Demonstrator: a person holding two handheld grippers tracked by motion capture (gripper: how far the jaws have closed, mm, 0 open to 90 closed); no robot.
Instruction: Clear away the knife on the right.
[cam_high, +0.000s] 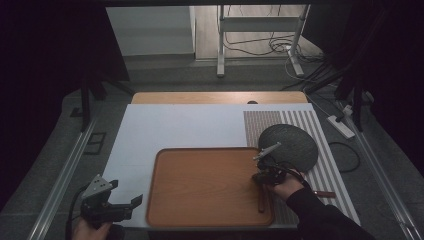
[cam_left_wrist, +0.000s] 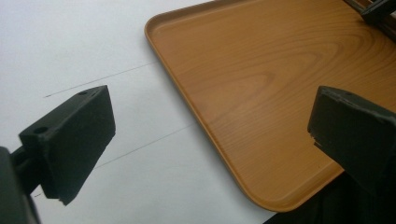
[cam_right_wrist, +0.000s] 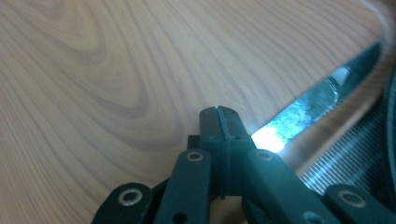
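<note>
At the lower right of the high view the right gripper (cam_high: 262, 176), jaws pressed together, sits over the right edge of the wooden tray (cam_high: 200, 190); its own view shows a knife blade (cam_right_wrist: 308, 109) running along the tray's rim just beside the jaws, though whether they pinch it is unclear. A dark round mat (cam_high: 290, 142) lies just beyond on the striped placemat (cam_high: 327, 165), touching the tray's upper right corner. The left gripper (cam_high: 125, 204), jaws spread and empty, hovers at the lower left over the white desk (cam_high: 165, 125) beside the tray.
</note>
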